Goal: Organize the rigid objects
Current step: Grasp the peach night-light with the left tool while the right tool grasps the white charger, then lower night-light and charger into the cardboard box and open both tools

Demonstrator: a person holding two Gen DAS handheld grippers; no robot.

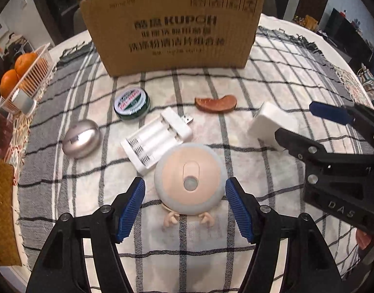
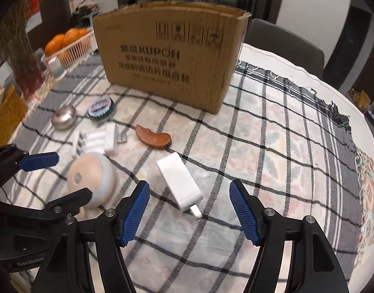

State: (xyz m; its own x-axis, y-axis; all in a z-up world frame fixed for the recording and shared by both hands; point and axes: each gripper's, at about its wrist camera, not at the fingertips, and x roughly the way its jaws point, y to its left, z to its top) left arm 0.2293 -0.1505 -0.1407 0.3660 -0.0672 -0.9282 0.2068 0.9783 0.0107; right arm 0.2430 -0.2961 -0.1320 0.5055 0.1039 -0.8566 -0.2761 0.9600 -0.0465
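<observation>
both grippers are spread wide with nothing in them. the left gripper (image 1: 185, 205) sits around the round doll head (image 1: 188, 177), one blue pad on each side but neither touching it as far as i can tell. the right gripper (image 2: 189, 210) is lined up on the white charger block (image 2: 178, 180), which lies flat on the checked tablecloth (image 2: 284, 146) near the front edge, prong end pointing back at the camera.

handling guesses: the doll head looks like hollow plastic, light, stiff, and smooth and curved, so it'll probably squirt out if pinched off centre. i'd take it across the widest part, low down. its little hands (image 1: 172, 219) poke out underneath and look snappable, so stay off those. the charger block is a hard box with flat faces, easy, just clamp the two long sides and avoid the prong.

count of loose stuff on the cloth: one doll head, one charger block, one white battery holder (image 1: 157, 139) just behind the head toward the middle, one green round tin (image 1: 132, 103), one silver egg-shaped thing (image 1: 81, 138) toward the left edge, and one brown wooden curved piece (image 1: 216, 103). so six pieces. one cardboard box (image 1: 172, 29) stands at the far edge, presumably where it all goes. a white basket of oranges (image 1: 28, 78) sits at the far left corner, at least two visible.
</observation>
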